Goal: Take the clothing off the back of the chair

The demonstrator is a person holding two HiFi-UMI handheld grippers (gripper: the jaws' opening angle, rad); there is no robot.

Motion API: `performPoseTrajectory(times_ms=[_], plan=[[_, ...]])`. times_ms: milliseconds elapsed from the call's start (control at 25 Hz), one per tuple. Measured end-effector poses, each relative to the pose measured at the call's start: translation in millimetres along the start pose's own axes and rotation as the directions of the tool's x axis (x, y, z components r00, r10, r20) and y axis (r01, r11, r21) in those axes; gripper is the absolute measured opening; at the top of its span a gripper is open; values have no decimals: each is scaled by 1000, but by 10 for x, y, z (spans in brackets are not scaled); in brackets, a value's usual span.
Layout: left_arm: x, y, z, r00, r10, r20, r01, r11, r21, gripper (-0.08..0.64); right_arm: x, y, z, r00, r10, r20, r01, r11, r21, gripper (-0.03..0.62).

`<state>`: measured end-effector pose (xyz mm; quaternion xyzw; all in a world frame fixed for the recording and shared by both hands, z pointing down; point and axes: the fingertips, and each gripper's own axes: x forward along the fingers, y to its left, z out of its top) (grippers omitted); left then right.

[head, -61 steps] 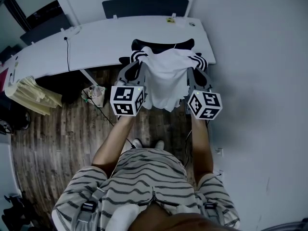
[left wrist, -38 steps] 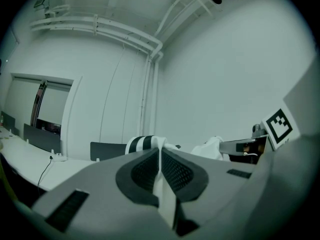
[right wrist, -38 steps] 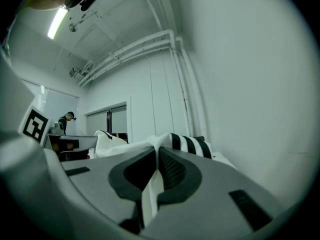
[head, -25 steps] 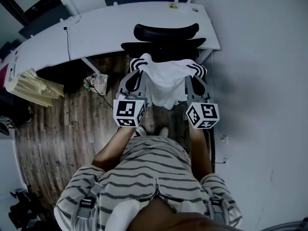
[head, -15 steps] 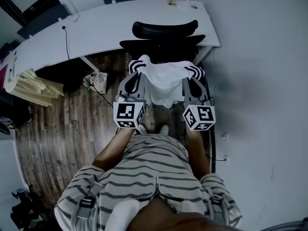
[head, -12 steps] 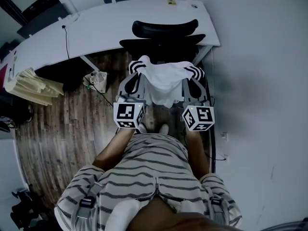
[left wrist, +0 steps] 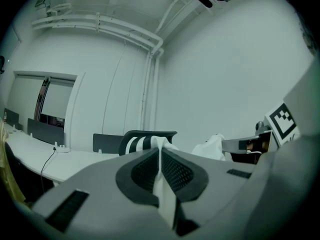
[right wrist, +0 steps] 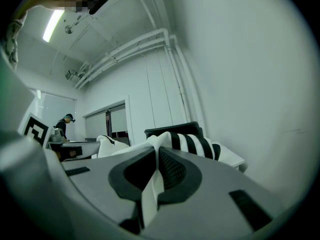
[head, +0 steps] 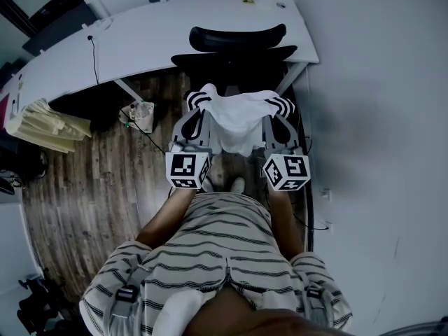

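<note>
Clothing (head: 238, 117): white garment with black-and-white striped cuffs, stretched between the two grippers and sagging in the middle; it hangs in the air above the floor, apart from the chair's back, on the person's side of it.
Left gripper (head: 199, 105): jaws clenched on a fold of the white cloth beside one striped cuff; pointing level.
Right gripper (head: 280, 108): jaws clenched on a fold at the other striped cuff; pointing level.
Chair (head: 238, 37): black, just beyond the clothing, set against the surface.
Surface (head: 140, 47): white and curved, with a dark cable (head: 96, 65) lying across it.
Floor (head: 84, 187): dark wood planks.
Yellow fabric (head: 42, 128): pale heap at the left, near the surface's end.
Person (head: 224, 257): striped shirt, both forearms reaching forward.
</note>
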<state>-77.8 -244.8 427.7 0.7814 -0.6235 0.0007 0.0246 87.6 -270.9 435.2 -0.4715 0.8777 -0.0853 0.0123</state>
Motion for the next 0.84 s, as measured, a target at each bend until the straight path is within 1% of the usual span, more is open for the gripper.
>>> performPoseTrajectory(times_ms=[360,840], plan=[[-41,-11,-74,1000,7,-12,-7,1000,0,29,-33,9,-84,1000,-4,-16,4,1000,4,28],[-108,7,-117,1000,10,-14,-10,1000,8,29,-39,43,-116,1000,-7,-10,7,1000,-3,28]])
